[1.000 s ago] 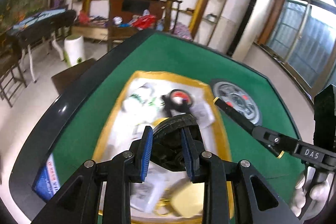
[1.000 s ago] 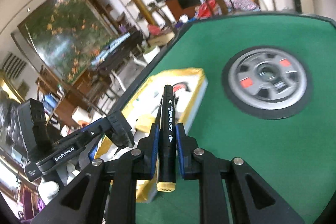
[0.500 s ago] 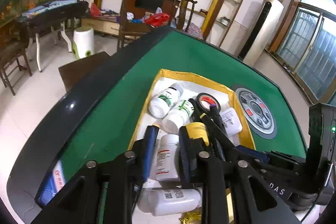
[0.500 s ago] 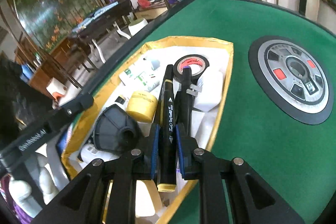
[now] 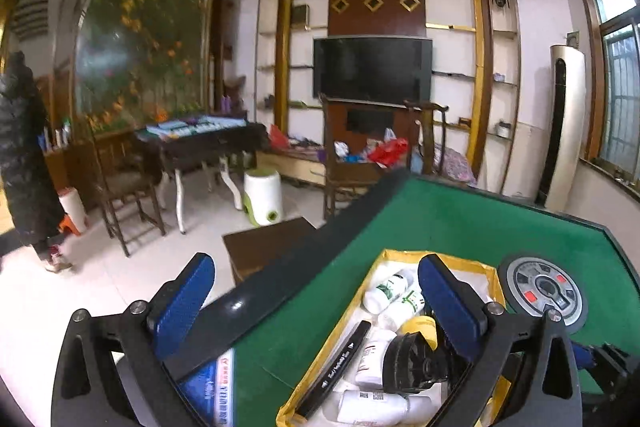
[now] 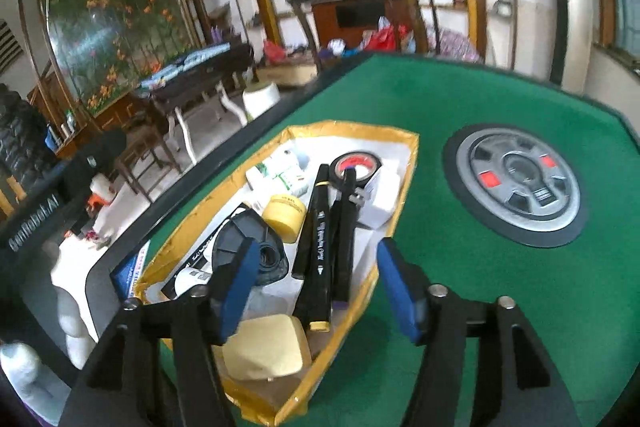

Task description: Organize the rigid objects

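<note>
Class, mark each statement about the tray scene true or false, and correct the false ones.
1. The right gripper grips a marker. False: it is open, and the marker lies in the tray.
2. The left gripper is open and empty. True.
3. The tape roll sits on the green felt. False: it is inside the tray.
4. The yellow jar lies beside the marker. True.
5. The tray has a gold rim. True.
</note>
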Available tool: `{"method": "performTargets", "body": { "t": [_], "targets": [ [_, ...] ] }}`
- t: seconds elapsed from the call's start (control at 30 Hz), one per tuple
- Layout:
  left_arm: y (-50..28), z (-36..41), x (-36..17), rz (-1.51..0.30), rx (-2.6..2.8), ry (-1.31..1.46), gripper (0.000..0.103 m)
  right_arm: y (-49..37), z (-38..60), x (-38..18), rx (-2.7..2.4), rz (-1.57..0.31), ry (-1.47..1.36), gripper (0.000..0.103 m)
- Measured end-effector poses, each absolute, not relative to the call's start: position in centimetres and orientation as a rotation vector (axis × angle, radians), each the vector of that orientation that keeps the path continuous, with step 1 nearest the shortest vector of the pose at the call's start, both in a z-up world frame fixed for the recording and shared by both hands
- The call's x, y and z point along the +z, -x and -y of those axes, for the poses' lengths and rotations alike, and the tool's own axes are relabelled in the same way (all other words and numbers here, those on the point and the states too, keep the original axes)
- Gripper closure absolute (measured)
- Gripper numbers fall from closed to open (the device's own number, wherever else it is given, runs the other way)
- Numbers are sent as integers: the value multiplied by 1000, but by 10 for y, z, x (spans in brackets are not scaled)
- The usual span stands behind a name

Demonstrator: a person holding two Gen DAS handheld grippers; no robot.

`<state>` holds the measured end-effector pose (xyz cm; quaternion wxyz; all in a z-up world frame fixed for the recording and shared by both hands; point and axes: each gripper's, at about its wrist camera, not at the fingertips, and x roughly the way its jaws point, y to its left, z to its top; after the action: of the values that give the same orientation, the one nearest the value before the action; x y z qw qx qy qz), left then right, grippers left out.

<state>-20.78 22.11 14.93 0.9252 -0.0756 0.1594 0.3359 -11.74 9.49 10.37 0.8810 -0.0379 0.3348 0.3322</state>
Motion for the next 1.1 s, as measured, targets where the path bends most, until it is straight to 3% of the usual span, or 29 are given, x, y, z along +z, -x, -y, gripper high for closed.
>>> {"method": "performTargets", "body": {
  "t": [0.23,0.6,1.1],
  "targets": [
    [206,-207,140,-443,639,144,0,142,-70,115,592,-563,80,15],
    [208,-178,133,-534,659,104,0,172,-43,109,456,-466,161,13],
    [200,-158,122,-615,664,73,0,176,-39,102,474,-491,183,13]
  ]
}}
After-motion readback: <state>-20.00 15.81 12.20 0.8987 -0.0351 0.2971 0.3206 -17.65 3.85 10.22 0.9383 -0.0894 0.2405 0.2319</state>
